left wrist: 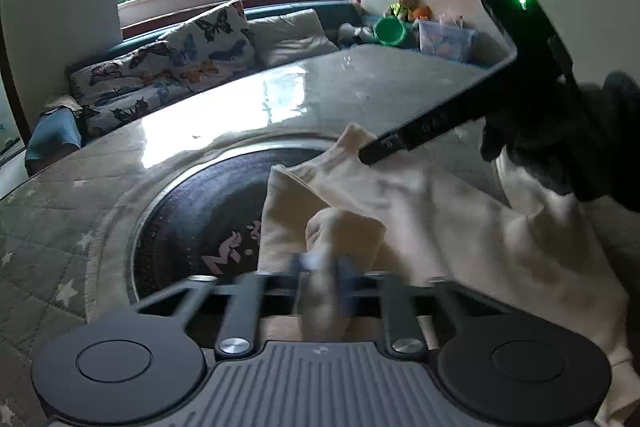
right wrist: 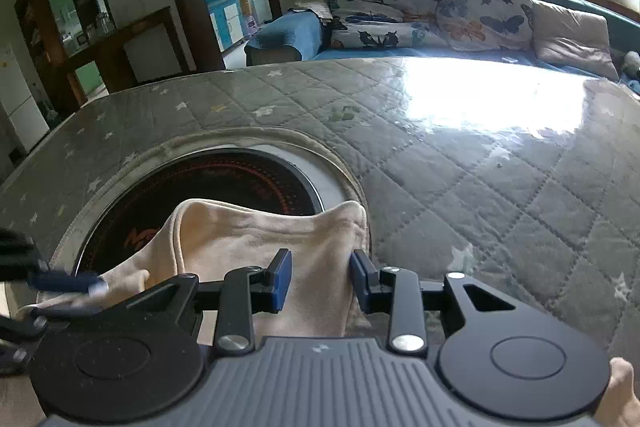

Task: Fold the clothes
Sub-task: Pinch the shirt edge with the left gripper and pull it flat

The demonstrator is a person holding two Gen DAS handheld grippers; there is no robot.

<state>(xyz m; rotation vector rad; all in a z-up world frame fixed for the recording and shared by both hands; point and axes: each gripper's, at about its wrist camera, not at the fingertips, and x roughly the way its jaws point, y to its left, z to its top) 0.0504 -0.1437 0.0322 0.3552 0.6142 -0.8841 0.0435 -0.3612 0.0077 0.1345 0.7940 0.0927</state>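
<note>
On the quilted table (right wrist: 460, 163), left tongs (left wrist: 324, 267) pinching cream garment (left wrist: 440, 211) fold, right tongs (right wrist: 320, 279) parted astride its edge.

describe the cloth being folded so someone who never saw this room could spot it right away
Find the big table with the grey quilted star-print cover in front of the butterfly-cushion sofa. Near its edge a round cut-out shows a dark cooktop disc. The cream garment lies bunched over that disc's rim, the only loose pale fabric on the table.
</note>
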